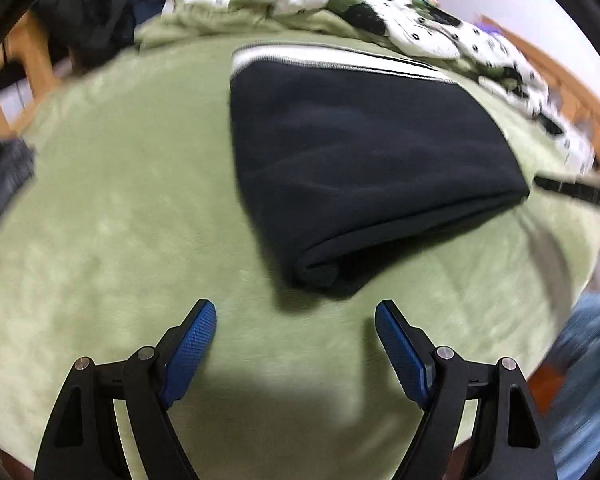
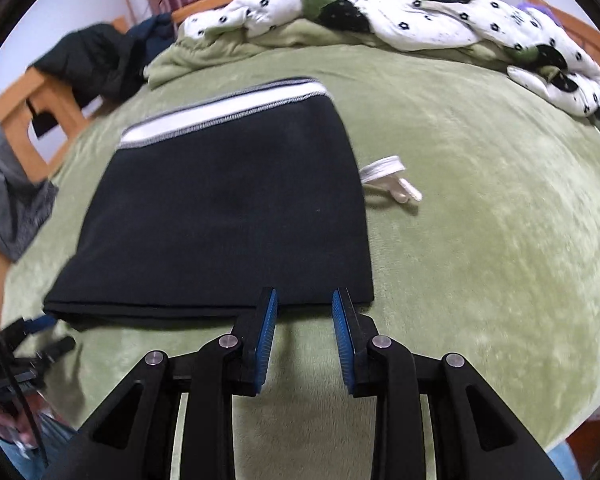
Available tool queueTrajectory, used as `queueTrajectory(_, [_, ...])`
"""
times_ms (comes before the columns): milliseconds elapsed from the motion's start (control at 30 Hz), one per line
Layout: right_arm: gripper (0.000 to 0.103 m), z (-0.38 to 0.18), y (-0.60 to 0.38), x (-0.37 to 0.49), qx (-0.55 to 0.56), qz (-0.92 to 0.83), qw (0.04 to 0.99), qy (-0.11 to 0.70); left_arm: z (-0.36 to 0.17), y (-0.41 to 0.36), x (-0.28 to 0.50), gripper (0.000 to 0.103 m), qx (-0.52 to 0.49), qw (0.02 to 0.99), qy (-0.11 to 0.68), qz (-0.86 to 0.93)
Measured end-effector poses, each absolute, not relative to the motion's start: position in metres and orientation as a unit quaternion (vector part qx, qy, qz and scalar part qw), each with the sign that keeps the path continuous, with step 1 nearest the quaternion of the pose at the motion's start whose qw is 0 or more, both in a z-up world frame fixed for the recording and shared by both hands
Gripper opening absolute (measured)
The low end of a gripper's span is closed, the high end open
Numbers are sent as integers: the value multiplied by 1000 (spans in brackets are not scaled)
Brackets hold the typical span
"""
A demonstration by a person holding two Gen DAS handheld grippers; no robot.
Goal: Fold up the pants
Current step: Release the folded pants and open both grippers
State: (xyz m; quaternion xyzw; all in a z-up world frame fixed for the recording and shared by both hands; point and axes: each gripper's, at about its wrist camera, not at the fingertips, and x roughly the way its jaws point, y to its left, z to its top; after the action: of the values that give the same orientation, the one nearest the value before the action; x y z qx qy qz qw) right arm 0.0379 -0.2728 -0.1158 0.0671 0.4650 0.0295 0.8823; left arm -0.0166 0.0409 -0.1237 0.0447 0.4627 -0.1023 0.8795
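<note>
The black pants [image 1: 360,152] lie folded into a compact rectangle on the green blanket [image 1: 120,200], white waistband at the far edge. My left gripper [image 1: 296,316] is open and empty, hovering just short of the fold's near left corner. In the right wrist view the same folded pants [image 2: 228,216] fill the middle, with a white drawstring [image 2: 392,180] sticking out at their right side. My right gripper [image 2: 305,304] is open and empty at the pants' near edge, close to the right corner; whether the fingertips touch the cloth I cannot tell.
A crumpled white quilt with black and green print [image 2: 420,12] lies along the far side of the bed. Dark clothes [image 2: 96,64] hang over a wooden chair at the left, and a grey garment [image 2: 8,200] lies at the left edge. The other gripper [image 2: 24,360] shows at lower left.
</note>
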Motion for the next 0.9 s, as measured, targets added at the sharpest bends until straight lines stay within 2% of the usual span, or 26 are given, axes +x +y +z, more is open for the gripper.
queueTrajectory(133, [28, -112, -279, 41, 76, 27, 883, 462, -114, 38, -11, 80, 77, 893, 434, -90])
queueTrajectory(333, [29, -118, -279, 42, 74, 29, 879, 469, -126, 8, 0, 70, 198, 881, 423, -75])
queueTrajectory(400, [28, -118, -277, 41, 63, 27, 881, 467, -127, 8, 6, 48, 173, 881, 433, -86])
queueTrajectory(433, [28, -117, -277, 41, 60, 28, 882, 466, -126, 8, 8, 41, 158, 881, 436, -93])
queueTrajectory(500, [28, -116, -274, 39, 53, 30, 884, 463, -124, 9, 12, 33, 136, 886, 436, -83])
queueTrajectory(900, [30, -123, -257, 41, 18, 29, 886, 462, -124, 17, 2, 31, 108, 885, 442, -97])
